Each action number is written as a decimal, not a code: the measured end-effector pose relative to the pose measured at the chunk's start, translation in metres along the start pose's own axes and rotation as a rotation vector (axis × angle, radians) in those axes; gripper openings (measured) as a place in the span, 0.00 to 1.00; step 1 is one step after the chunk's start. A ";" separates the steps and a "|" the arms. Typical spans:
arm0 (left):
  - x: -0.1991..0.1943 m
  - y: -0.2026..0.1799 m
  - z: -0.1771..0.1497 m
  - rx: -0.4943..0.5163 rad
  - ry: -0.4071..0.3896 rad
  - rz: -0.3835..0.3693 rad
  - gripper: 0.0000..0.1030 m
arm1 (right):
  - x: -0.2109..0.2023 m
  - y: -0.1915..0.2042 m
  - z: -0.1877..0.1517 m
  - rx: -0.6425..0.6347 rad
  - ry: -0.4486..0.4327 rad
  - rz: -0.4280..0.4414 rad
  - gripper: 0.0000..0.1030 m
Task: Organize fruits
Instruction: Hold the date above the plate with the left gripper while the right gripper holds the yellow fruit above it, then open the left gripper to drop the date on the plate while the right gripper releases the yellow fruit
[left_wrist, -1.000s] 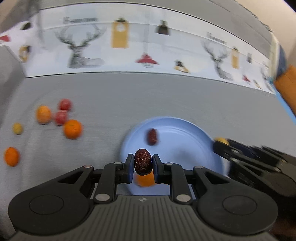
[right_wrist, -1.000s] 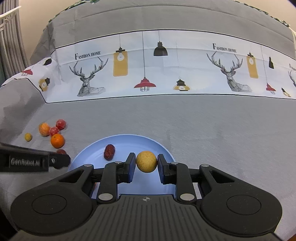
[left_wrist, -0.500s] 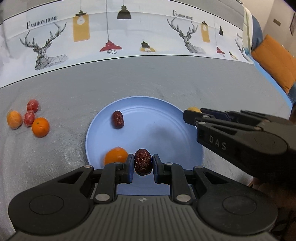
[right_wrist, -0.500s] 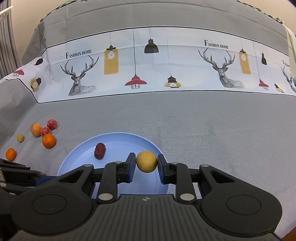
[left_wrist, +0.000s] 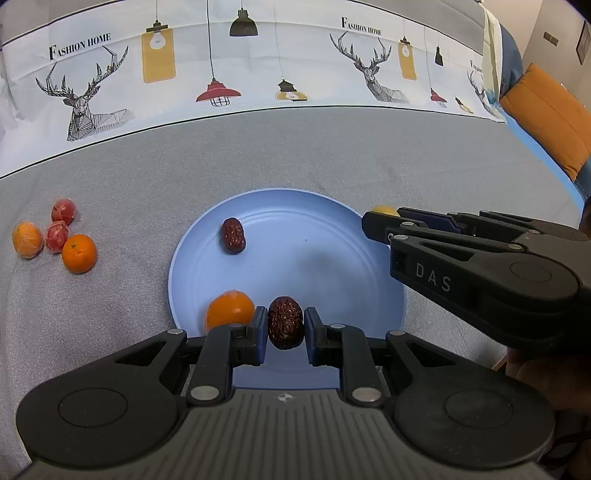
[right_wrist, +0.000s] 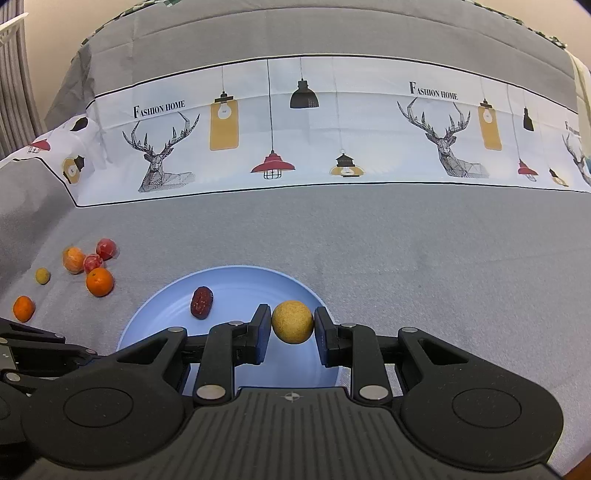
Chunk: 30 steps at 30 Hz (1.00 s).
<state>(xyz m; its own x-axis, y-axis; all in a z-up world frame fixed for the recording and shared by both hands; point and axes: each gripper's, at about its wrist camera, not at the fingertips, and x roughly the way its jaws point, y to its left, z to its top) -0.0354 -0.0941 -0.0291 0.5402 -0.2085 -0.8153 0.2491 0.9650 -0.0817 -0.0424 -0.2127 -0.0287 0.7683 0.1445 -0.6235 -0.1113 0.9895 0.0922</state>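
Note:
A blue plate (left_wrist: 332, 236) lies on the grey cloth and also shows in the right wrist view (right_wrist: 236, 284). My left gripper (left_wrist: 285, 326) is shut on a dark red date (left_wrist: 285, 326) over the plate's near edge. An orange (left_wrist: 229, 312) and a second date (left_wrist: 233, 235) lie on the plate. My right gripper (right_wrist: 291, 323) is shut on a yellow round fruit (right_wrist: 291, 322) above the plate's right side; it also shows in the left wrist view (left_wrist: 384, 214).
Loose fruit lies left of the plate: an orange (left_wrist: 79, 253), another orange (left_wrist: 26, 240), two red fruits (left_wrist: 62, 211), a small yellow fruit (right_wrist: 42, 275) and one more orange (right_wrist: 23, 308). An orange cushion (left_wrist: 550, 122) is at the far right.
My left gripper has swung right and come over the plate's near edge with the date. My right gripper has moved slightly, still holding the yellow fruit.

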 end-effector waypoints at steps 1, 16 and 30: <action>0.000 0.000 0.000 0.000 0.000 0.000 0.22 | 0.000 0.000 0.000 0.000 0.000 0.000 0.26; 0.001 -0.002 -0.001 0.003 0.000 0.003 0.22 | 0.000 0.000 0.001 -0.003 0.000 0.006 0.26; 0.002 -0.002 -0.004 0.003 0.009 0.001 0.22 | -0.001 0.002 0.001 -0.006 0.002 0.007 0.26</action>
<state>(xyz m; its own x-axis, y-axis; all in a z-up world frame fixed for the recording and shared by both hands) -0.0382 -0.0962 -0.0329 0.5335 -0.2065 -0.8202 0.2509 0.9647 -0.0797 -0.0427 -0.2110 -0.0272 0.7662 0.1515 -0.6245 -0.1204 0.9884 0.0921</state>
